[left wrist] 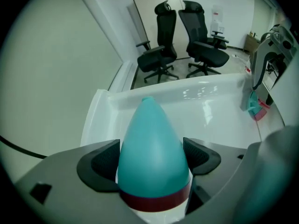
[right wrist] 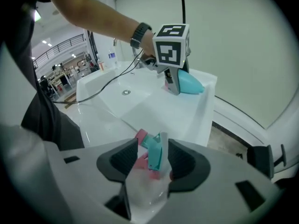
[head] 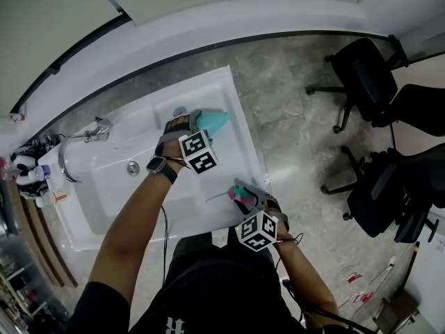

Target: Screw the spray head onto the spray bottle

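Sink (head: 111,186): spray bottle (head: 214,120) lay near far-right rim, spray head (head: 241,195) at near rim, well apart | left gripper (left wrist: 150,158) jaws wide open, bottle between | right gripper (right wrist: 153,158) jaws open around spray head

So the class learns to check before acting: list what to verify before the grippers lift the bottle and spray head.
1. Bottle between the jaws of the left gripper: ok.
2. Left gripper closed on bottle: not ok, open.
3. Spray head between the jaws of the right gripper: ok.
4. Right gripper closed on spray head: not ok, open.
5. Bottle upright: not ok, lying on the sink.
6. Bottle neck clear: cannot tell.
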The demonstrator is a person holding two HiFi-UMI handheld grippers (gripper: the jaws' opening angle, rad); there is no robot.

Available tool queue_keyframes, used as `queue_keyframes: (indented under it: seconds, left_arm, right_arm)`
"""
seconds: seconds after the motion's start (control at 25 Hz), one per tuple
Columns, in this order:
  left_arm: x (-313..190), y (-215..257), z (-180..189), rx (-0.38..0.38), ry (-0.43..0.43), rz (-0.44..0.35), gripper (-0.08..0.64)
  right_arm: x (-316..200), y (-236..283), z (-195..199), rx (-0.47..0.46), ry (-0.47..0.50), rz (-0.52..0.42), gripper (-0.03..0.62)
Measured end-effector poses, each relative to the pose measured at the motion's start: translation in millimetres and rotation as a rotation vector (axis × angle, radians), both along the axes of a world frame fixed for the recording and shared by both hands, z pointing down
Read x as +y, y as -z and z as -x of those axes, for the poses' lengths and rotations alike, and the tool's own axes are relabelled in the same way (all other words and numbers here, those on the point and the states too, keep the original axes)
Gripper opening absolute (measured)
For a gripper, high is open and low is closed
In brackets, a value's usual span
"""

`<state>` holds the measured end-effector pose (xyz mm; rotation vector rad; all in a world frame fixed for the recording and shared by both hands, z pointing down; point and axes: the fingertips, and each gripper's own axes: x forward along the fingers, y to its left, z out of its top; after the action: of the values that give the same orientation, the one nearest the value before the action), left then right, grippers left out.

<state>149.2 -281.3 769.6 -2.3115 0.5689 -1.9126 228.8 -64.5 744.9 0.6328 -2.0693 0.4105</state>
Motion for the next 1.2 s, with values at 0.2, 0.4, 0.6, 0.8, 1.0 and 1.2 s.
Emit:
queue_keyframes:
  seconds: [0.2, 0.4, 0.6, 0.8, 1.0, 1.2]
  left_arm:
    - [-4.1, -5.8, 3.1, 0.017, 0.001, -0.016, 0.41]
    - [-5.2, -5.3, 6.3, 0.088, 0.04, 0.003, 0.417]
    - [-4.8, -7.7, 8.7, 0.132, 0.05, 0.013, 0.423]
    - [-6.9, -7.2, 8.9, 0.132, 0.052, 0.017, 0.425]
    - [-5.2, -6.5, 7.4, 0.144, 0.023, 0.002, 0.425]
    - [-5.5, -4.2, 9.9, 0.175, 0.02, -0.019, 0.425]
  right_arm:
    - [-0.4, -17.6, -2.0, 0.09, 0.021, 0.054, 0.187]
    - [0.6, -29.9, -1.6, 0.173, 0.022, 0.122, 0.19]
    - [-5.1, -39.5, -0.6, 0.256, 0.005, 0.176, 0.189]
    - [-9.3, -38.9, 0.4, 0.256, -0.009, 0.187, 0.189]
    - [-10.2, -33.0, -2.0, 0.24, -0.012, 0.138, 0.189]
    - [-16.6, -21.9, -5.1, 0.209, -0.031, 0.109, 0.189]
